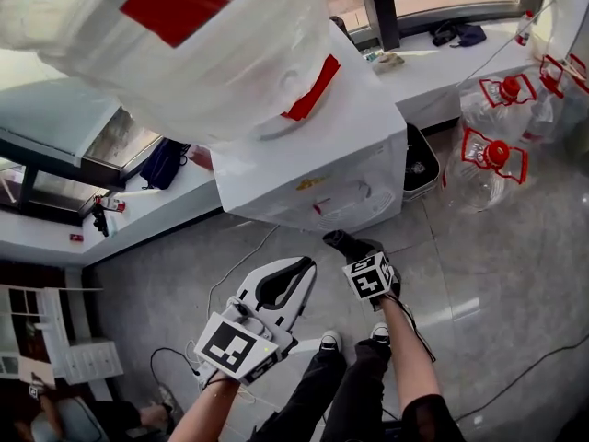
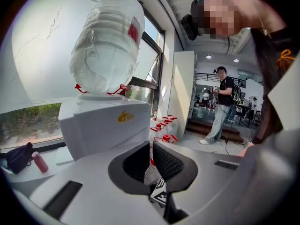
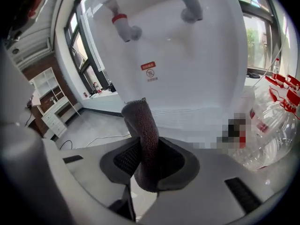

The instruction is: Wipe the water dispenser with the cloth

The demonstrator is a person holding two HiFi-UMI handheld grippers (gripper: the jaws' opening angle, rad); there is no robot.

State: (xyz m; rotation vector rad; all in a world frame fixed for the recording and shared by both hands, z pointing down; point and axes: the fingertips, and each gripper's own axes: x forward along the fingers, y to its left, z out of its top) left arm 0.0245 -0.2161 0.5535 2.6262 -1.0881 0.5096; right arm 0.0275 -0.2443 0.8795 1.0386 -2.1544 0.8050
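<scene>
The dispenser (image 1: 331, 145) fills the middle of the head view, a white box with a big bottle (image 1: 184, 53) upended on it at upper left. In the right gripper view its front panel (image 3: 187, 69) takes up most of the frame, with 2 taps, red (image 3: 123, 26) and blue (image 3: 190, 1), at the top. Empty bottles (image 1: 488, 159) stand on the floor at the right edge, clear of the work.

The left gripper (image 1: 308, 265) hangs low at centre, short of the dispenser. Its jaws are closed to a thin slit with nothing between them. It seems parked there so as not to get in the way.

The right gripper (image 1: 354, 251) sits just right of it, nearer the dispenser's lower front. Its jaws are clamped on the cloth (image 3: 143, 125), a dark rolled strip that sticks out past the tips. That probably lets fabric, not plastic, meet the panel first. The cloth (image 1: 342, 240) looks near the panel; I cannot tell whether it touches, so wiping seems about to start.
</scene>
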